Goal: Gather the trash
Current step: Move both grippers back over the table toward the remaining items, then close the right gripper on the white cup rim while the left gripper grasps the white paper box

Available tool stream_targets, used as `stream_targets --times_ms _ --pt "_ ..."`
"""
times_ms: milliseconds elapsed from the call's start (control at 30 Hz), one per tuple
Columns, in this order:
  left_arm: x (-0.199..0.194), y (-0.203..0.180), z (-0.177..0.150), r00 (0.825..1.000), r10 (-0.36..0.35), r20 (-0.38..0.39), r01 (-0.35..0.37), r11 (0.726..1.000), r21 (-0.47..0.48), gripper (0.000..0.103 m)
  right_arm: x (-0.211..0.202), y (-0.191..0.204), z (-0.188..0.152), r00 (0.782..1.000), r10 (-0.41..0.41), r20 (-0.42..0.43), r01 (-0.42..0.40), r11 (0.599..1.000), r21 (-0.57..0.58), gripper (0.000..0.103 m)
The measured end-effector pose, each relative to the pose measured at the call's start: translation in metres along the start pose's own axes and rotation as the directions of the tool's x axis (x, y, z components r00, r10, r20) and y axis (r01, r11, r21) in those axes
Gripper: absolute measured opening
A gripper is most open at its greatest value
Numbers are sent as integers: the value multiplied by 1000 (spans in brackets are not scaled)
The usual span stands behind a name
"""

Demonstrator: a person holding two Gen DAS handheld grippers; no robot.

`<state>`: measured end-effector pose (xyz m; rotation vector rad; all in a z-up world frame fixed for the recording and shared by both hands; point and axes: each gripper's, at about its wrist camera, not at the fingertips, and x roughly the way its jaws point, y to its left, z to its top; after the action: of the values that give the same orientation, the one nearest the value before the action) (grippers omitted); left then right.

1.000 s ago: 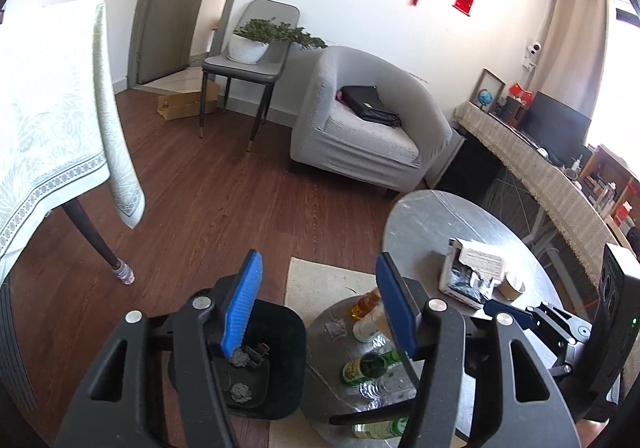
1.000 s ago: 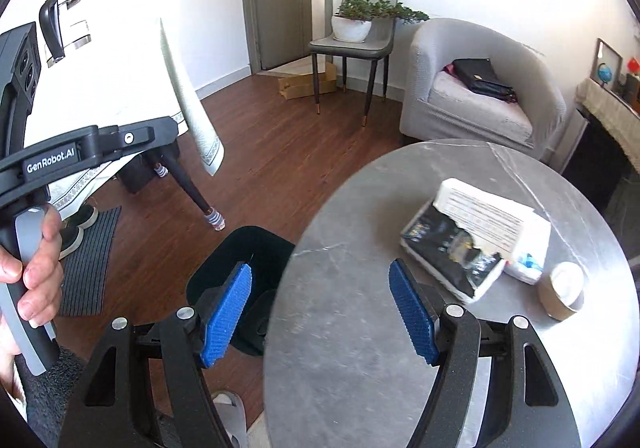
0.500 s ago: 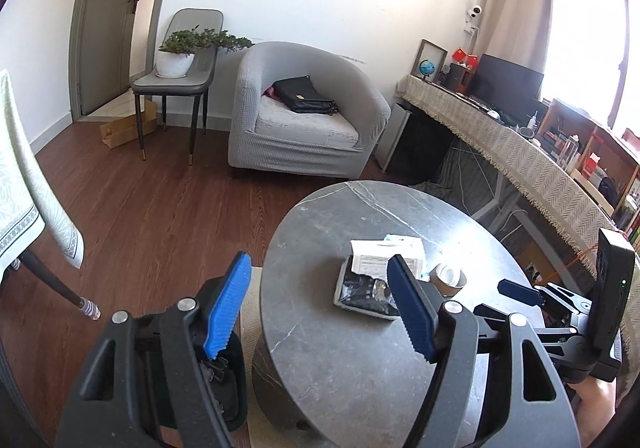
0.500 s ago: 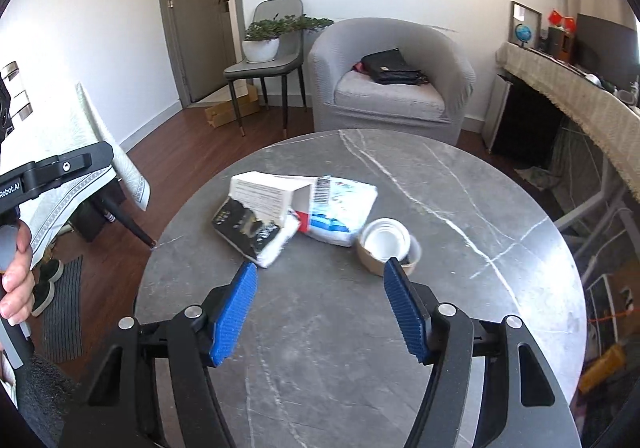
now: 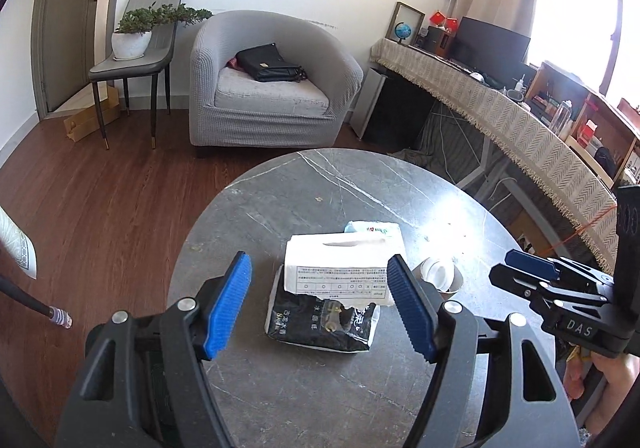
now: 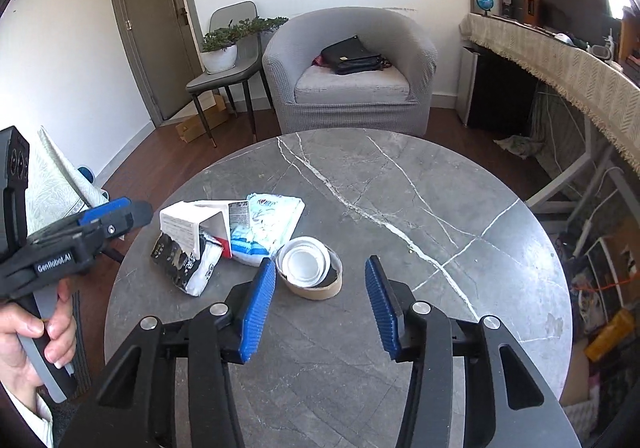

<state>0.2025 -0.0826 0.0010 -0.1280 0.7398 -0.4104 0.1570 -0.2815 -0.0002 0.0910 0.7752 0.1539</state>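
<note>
Round marble table [image 6: 400,208], trash bunched left of centre, both grippers hovering with nothing held.

Left to right: left gripper [image 5: 320,304] spread wide, lined up on the torn white box [image 5: 340,268] atop a black bag [image 5: 320,324], likely next pick; blue-white packet [image 6: 272,224] touches them; paper cup [image 6: 310,268] lies ahead of the right gripper [image 6: 320,296], fingers apart. Readable: "GenRobot.AI", "DAS" on the handles.

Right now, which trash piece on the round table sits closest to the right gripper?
The brown paper cup on its side, white lid facing the camera. It lies just ahead of the open right gripper; the torn white box and wrappers sit further left.
</note>
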Motion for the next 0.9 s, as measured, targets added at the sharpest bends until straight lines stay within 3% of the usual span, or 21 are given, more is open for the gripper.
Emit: stream_targets --times_ms 133,267,633,767,900 --pt "11 -10 -1 999 -22 -27 23 999 25 73 11 -5 -13 1000 8 -27 -8 1000 26 47" --pt "21 -20 -2 999 4 -40 -2 999 48 73 11 -6 -19 999 17 -42 -16 999 40 47" --pt "26 -22 1 999 5 -36 -4 1000 30 73 14 8 -18 999 3 -49 -3 1000 -5 47" --pt "24 -22 2 999 -32 -31 33 999 13 74 20 13 -17 999 -5 -54 4 1000 -13 47" --pt "36 -23 -1 998 2 -58 -1 1000 27 71 26 19 -15 998 -21 -56 20 999 -29 44"
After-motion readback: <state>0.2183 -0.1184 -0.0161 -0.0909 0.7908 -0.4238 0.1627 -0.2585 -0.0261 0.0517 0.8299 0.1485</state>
